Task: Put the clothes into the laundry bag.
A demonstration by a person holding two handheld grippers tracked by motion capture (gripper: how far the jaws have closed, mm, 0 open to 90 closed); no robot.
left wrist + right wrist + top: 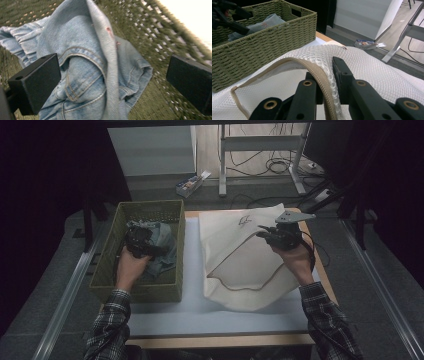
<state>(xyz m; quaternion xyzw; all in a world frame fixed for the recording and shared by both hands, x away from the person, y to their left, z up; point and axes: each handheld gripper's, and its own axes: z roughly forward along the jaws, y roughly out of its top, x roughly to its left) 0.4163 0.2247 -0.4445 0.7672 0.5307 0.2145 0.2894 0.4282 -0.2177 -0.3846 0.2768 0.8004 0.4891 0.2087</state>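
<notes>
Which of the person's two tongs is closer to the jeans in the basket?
The left. The left tongs are open right over the jeans inside the green woven basket. The right tongs are off beside the basket, clamped on the white mesh bag's zipper edge.

Crumpled blue jeans [82, 75] lie in the basket; the white mesh bag's [372, 67] zippered edge seems lifted.

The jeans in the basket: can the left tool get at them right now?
Probably yes. The left tool is open inside the green basket, its jaws either side of the jeans, with nothing between them.
</notes>
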